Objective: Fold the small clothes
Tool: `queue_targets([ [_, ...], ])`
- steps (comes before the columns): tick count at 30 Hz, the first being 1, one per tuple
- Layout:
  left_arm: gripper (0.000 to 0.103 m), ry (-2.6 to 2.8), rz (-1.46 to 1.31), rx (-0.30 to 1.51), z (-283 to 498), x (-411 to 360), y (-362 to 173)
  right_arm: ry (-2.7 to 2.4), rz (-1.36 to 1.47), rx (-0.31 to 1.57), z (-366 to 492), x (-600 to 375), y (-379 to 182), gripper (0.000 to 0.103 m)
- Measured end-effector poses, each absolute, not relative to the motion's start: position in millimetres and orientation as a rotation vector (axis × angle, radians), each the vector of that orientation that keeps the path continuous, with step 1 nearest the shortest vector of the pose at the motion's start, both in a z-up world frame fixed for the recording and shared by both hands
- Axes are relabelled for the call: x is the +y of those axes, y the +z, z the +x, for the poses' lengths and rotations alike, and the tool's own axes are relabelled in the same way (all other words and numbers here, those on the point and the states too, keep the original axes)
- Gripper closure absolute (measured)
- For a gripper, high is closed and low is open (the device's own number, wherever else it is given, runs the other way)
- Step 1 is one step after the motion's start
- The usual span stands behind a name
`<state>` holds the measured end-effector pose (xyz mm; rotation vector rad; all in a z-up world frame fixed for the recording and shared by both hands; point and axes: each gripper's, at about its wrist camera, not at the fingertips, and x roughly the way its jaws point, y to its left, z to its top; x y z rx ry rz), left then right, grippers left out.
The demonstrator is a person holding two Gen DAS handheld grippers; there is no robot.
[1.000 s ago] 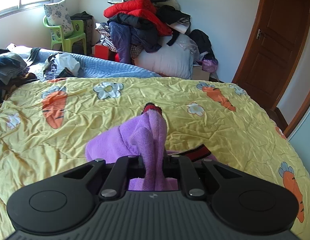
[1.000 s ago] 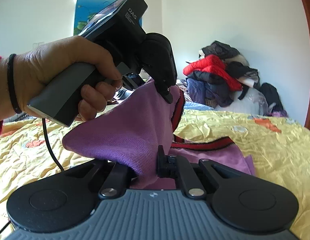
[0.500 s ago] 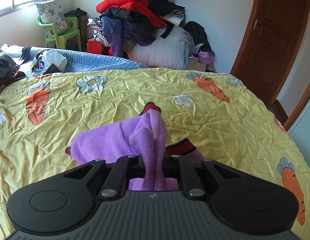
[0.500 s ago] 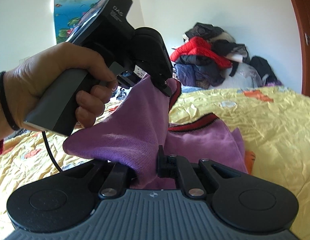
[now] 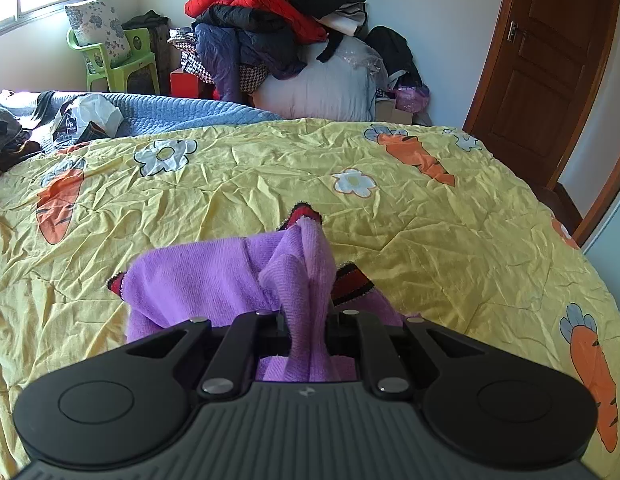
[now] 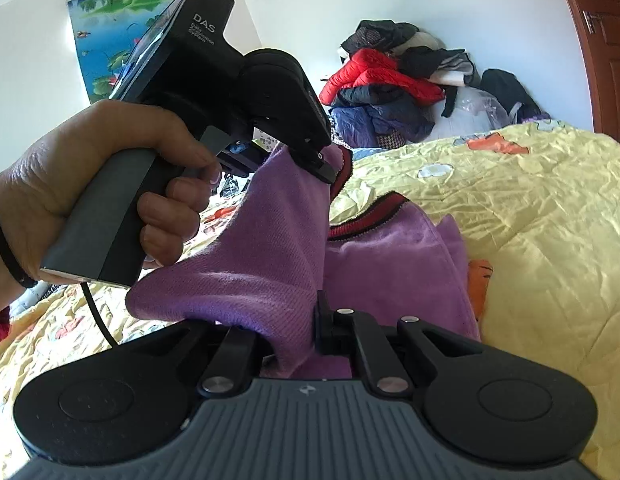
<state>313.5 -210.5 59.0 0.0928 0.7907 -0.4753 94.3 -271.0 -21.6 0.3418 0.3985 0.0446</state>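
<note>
A small purple garment (image 5: 198,280) with red and black trim lies partly on the yellow carrot-print bedspread (image 5: 429,240). My left gripper (image 5: 308,316) is shut on a bunched fold of it, lifting that fold above the bed. My right gripper (image 6: 298,332) is shut on another edge of the same garment (image 6: 270,248). In the right wrist view the left gripper (image 6: 323,164), held by a hand, pinches the cloth up and to the left, so the fabric hangs stretched between the two. The rest of the garment (image 6: 409,264) rests on the bed.
A heap of jackets and bags (image 5: 278,36) is piled against the far wall. A green plastic chair (image 5: 118,60) with a pillow stands by the window. A blue quilt (image 5: 170,108) with loose items lies at the bed's far left. A wooden door (image 5: 549,60) is at the right.
Both grippers have moved forward over the bed with the garment still held. More purple cloth now lies spread on the bedspread to the left.
</note>
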Motion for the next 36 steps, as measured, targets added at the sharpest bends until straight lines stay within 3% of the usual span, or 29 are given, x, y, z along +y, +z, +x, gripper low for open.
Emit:
queue_targets([
  [19, 0.092, -0.481, 0.143, 0.84, 310.6, -253.7, 31.7, 0.047, 0.645, 0.49, 94.6, -314.8, -53.7, 0.092],
  [29, 0.087, -0.481, 0.094, 0.897, 318.1, -257.5, 28.6, 0.034, 0.746, 0.528, 93.8, -325.0, -63.4, 0.081],
  [32, 0.07, -0.508, 0.047, 0.899, 321.1, -254.8, 34.2, 0.031, 0.773, 0.536, 93.5, -326.9, -65.7, 0.076],
  [34, 0.038, -0.524, 0.02, 0.874, 320.1, -252.4, 40.4, 0.026, 0.791, 0.54, 91.6, -328.7, -66.4, 0.074],
  [36, 0.025, -0.516, 0.026, 0.823, 315.1, -249.4, 48.8, 0.017, 0.804, 0.54, 89.2, -331.1, -66.1, 0.069],
])
